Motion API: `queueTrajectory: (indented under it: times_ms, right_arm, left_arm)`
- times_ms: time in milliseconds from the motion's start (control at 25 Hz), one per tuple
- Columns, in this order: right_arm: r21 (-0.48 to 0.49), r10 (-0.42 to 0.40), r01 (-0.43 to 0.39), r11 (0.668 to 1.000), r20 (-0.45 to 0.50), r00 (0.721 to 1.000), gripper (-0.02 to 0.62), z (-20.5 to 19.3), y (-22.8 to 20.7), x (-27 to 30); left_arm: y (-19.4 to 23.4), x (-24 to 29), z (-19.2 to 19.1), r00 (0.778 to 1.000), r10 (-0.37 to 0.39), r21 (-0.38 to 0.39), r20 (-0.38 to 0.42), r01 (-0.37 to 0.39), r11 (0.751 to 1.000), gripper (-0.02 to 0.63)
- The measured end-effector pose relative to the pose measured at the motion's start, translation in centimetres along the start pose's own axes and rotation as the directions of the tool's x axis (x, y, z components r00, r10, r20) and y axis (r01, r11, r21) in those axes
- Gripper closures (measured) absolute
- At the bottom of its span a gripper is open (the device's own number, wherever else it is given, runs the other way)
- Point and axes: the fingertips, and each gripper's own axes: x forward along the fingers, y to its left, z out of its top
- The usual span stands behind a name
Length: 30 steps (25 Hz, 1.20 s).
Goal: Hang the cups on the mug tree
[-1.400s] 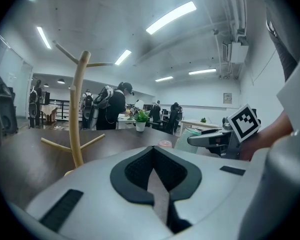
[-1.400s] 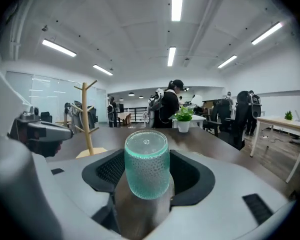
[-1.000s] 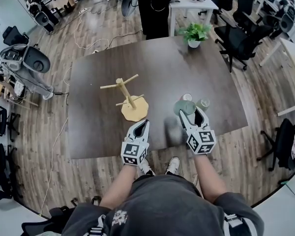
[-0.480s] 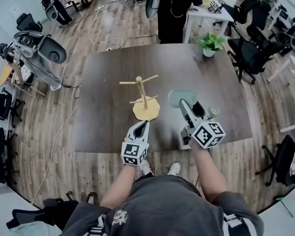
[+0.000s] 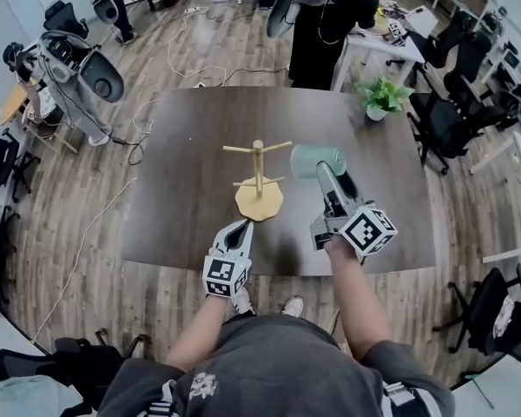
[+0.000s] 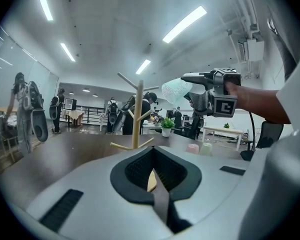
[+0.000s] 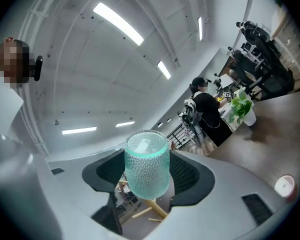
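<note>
The wooden mug tree (image 5: pixel 259 174) stands on its round base near the middle of the dark table (image 5: pixel 182 189). My right gripper (image 5: pixel 324 170) is shut on a pale green dimpled cup (image 5: pixel 316 160), raised off the table just right of the tree's upper pegs. In the right gripper view the cup (image 7: pixel 147 169) sits between the two pads, with the tree's pegs showing under it. My left gripper (image 5: pixel 243 226) hovers by the near table edge, pointing at the tree (image 6: pixel 136 113), shut and empty. A pink cup (image 6: pixel 192 148) and a pale cup (image 6: pixel 206 148) stand on the table to the right.
A potted plant (image 5: pixel 382 98) stands at the table's far right corner. A person in black (image 5: pixel 321 24) stands beyond the far edge. Office chairs (image 5: pixel 443 120) crowd the right side, and chairs and cables lie on the floor to the left.
My right gripper has lifted the green cup off the table, rolled, and carried it up beside the tree. The left gripper has drifted back toward the near edge.
</note>
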Motion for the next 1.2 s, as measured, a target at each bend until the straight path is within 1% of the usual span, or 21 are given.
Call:
queueTrajectory:
  times_ms: [160, 240, 320, 400, 520, 600, 760, 960, 1080, 1200]
  right_arm:
    - [0.074, 0.049, -0.050, 0.996, 0.015, 0.999, 0.301, 0.8, 0.3, 1.4]
    - [0.088, 0.064, -0.064, 0.994, 0.010, 0.998, 0.301, 0.8, 0.4, 2.4]
    - [0.096, 0.050, -0.049, 0.994, -0.009, 0.999, 0.301, 0.4, 0.1, 3.3]
    - [0.126, 0.044, -0.038, 0.991, -0.039, 0.998, 0.302, -0.5, -0.2, 4.2]
    - [0.199, 0.093, -0.074, 0.977, -0.087, 0.992, 0.301, -2.2, 0.6, 5.3]
    - [0.199, 0.092, -0.067, 0.978, -0.118, 0.989, 0.301, -2.9, 0.5, 5.6]
    - [0.203, 0.096, -0.064, 0.977, -0.152, 0.984, 0.301, -3.9, 0.6, 6.4]
    - [0.202, 0.086, -0.050, 0.978, -0.173, 0.981, 0.301, -4.7, 0.2, 6.7]
    - [0.183, 0.070, -0.034, 0.982, -0.190, 0.979, 0.301, -5.1, -0.3, 6.4]
    - [0.224, 0.048, -0.003, 0.975, -0.194, 0.980, 0.301, -5.7, -0.8, 6.3]
  left_arm:
    - [0.1, 0.4, 0.7, 1.000, 0.009, 0.000, 0.019, -0.009, 1.000, 0.598]
    - [0.4, 0.5, 1.1, 1.000, 0.014, 0.002, 0.028, -0.014, 1.000, 0.598]
    - [0.8, 0.6, 1.3, 0.999, 0.018, 0.003, 0.033, -0.018, 1.000, 0.600]
    - [1.2, 0.4, 1.4, 0.999, 0.024, 0.005, 0.032, -0.024, 1.000, 0.600]
    - [1.8, -0.2, 1.0, 0.999, 0.038, -0.001, 0.020, -0.038, 0.999, 0.598]
    - [1.9, -0.3, 1.1, 0.999, 0.042, -0.002, 0.021, -0.042, 0.999, 0.600]
    - [2.6, -0.4, 1.7, 0.998, 0.053, 0.010, 0.029, -0.053, 0.999, 0.598]
    - [3.2, -0.4, 1.9, 0.997, 0.064, 0.015, 0.036, -0.065, 0.998, 0.598]
    - [3.2, -0.4, 1.8, 0.997, 0.066, 0.012, 0.039, -0.067, 0.998, 0.598]
    - [3.3, -0.5, 1.7, 0.997, 0.063, 0.010, 0.038, -0.064, 0.998, 0.600]
